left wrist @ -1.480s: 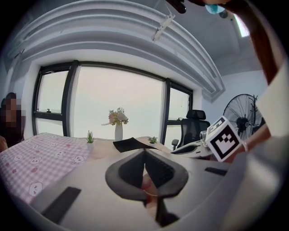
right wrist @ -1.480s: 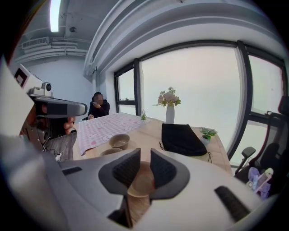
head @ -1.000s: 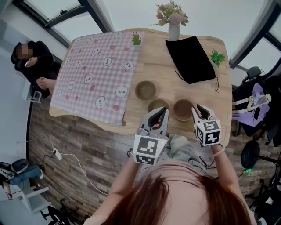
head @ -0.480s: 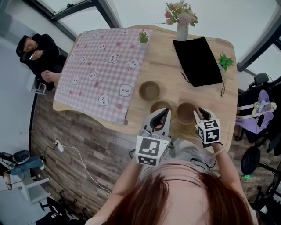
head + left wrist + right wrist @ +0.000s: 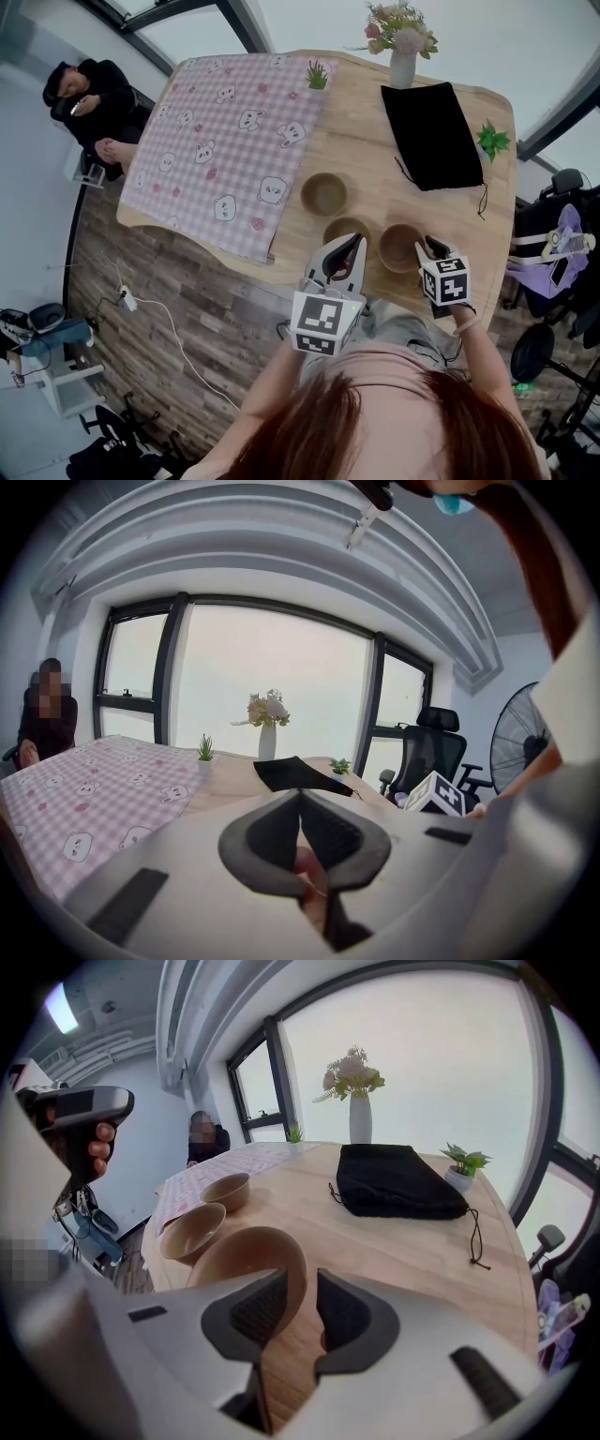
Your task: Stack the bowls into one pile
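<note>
Wooden table (image 5: 375, 150) bearing three brown bowls, each standing alone on the bare wood near the person's edge. The far bowl (image 5: 323, 193) is just beside a pink checked cloth (image 5: 225, 141), the middle bowl (image 5: 347, 231) is closer in, and the right bowl (image 5: 400, 247) is just beside the middle one. The right gripper (image 5: 300, 1297) points down at the right bowl. Its jaws have just been opening and stand wide apart, with the bowl's near rim in the gap and not clamped. The left gripper (image 5: 300, 799) is held at the table's near edge, by the middle bowl, with its jaws closed tip to tip on nothing. A black pouch (image 5: 431, 136) and a vase of flowers (image 5: 401, 56) occupy the far side.
</note>
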The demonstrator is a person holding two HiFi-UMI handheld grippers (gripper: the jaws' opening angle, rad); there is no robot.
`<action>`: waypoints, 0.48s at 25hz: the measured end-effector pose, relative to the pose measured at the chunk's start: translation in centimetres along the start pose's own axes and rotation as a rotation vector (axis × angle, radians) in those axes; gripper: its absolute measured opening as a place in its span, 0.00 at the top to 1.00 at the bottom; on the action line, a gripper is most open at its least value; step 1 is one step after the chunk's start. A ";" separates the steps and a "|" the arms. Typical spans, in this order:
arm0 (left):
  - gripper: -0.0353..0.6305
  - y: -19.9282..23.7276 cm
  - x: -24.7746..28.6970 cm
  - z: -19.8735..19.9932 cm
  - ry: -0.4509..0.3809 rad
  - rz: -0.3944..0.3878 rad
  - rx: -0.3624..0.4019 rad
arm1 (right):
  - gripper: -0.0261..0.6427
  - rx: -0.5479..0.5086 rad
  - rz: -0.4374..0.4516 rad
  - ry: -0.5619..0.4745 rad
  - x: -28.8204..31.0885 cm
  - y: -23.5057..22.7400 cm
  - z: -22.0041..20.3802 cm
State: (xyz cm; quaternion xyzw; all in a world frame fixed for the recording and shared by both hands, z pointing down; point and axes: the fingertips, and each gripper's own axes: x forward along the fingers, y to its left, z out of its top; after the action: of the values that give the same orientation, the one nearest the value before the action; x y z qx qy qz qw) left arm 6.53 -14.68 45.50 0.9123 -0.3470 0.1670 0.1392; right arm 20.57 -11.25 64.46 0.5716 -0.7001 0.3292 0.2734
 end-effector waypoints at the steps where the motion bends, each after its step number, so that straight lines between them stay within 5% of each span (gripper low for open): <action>1: 0.93 0.1 0.1 -0.1 0.002 0.004 -0.003 | 0.82 0.006 0.008 0.004 0.2 0.0 0.0; 12: 0.93 0.5 0.2 -0.1 0.007 0.040 -0.019 | 0.88 0.035 0.050 0.032 1.2 0.1 -0.2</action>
State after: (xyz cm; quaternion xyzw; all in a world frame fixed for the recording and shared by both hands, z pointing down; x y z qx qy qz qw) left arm 6.29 -15.10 45.77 0.9031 -0.3664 0.1698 0.1460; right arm 20.28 -11.83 65.47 0.5533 -0.7039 0.3573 0.2659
